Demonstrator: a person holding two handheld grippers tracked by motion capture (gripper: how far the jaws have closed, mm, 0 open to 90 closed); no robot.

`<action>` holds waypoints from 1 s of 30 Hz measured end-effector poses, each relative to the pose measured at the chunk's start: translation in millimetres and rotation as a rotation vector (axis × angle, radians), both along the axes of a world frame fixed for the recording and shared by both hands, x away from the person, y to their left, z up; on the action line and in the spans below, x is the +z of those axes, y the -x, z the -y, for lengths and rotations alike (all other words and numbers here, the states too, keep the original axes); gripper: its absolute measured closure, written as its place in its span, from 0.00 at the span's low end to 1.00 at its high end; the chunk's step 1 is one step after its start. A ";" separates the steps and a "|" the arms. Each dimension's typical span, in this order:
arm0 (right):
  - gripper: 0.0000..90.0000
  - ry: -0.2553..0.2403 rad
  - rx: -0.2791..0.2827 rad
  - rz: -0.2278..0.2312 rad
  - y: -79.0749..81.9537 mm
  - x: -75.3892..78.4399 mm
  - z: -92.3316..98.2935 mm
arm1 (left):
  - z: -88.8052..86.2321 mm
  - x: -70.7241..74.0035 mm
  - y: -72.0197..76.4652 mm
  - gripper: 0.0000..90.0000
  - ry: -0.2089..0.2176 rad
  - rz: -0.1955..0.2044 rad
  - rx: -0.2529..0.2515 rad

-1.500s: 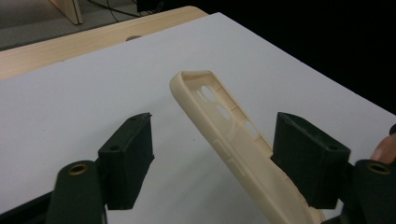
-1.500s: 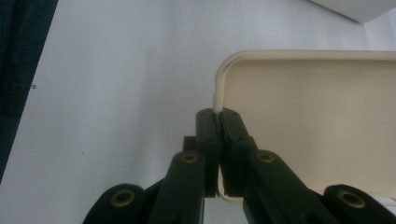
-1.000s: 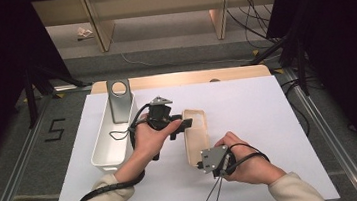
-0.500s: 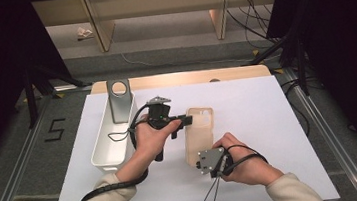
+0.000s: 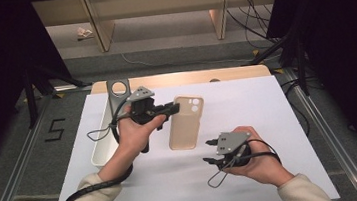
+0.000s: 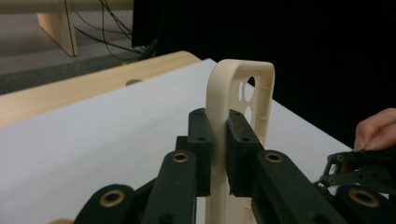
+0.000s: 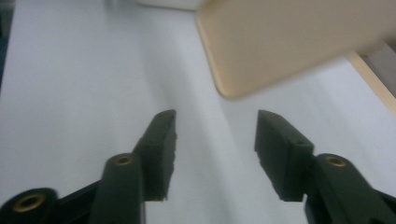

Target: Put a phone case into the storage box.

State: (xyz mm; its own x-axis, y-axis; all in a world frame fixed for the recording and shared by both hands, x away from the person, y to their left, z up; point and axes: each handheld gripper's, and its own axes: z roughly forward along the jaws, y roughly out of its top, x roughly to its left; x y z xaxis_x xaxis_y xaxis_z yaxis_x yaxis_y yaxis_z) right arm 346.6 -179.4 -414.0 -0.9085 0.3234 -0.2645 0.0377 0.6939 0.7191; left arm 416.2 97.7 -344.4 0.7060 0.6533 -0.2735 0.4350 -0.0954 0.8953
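Observation:
A beige phone case [image 5: 186, 125] with a camera cut-out hangs just above the white mat, its back facing up. My left gripper [image 5: 172, 108] is shut on the case's long edge near the camera end. In the left gripper view the case [image 6: 243, 79] stands upright between the pads of that gripper [image 6: 218, 126]. My right gripper [image 5: 208, 151] sits lower right of the case, apart from it. Its jaws have just been opening and hold nothing. In the right gripper view the case's rounded corner [image 7: 289, 42] floats ahead of that open gripper [image 7: 215, 126].
A long white tray [image 5: 101, 139] lies along the mat's left side, with a grey metal plate [image 5: 117, 89] with a round hole standing at its far end. The white mat [image 5: 247, 103] covers a wooden table [image 5: 179, 78]. Black stands and cables flank the table.
The right gripper let go of the case's near end, opened and drew back to the right. The left gripper closed on the case and raised it, and the case turned flatter.

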 end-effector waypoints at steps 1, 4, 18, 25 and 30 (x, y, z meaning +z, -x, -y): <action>0.49 -0.027 -0.025 -0.008 -0.9 -0.5 5.0 | -4.7 3.0 0.2 0.91 0.007 0.006 0.008; 0.39 -0.118 -0.107 -0.044 -1.6 -3.3 21.0 | -19.1 11.2 0.3 0.91 0.013 0.033 0.033; 0.26 -0.324 -0.334 -0.101 3.0 -12.7 67.4 | -92.8 35.1 -5.7 0.91 0.024 0.108 0.175; 0.26 -0.345 -0.370 -0.087 2.2 -12.3 70.0 | -130.8 42.7 -19.4 0.91 -0.003 0.133 0.237; 0.26 -0.346 -0.385 -0.084 1.5 -12.3 71.2 | -149.9 45.9 -31.3 0.91 -0.032 0.137 0.261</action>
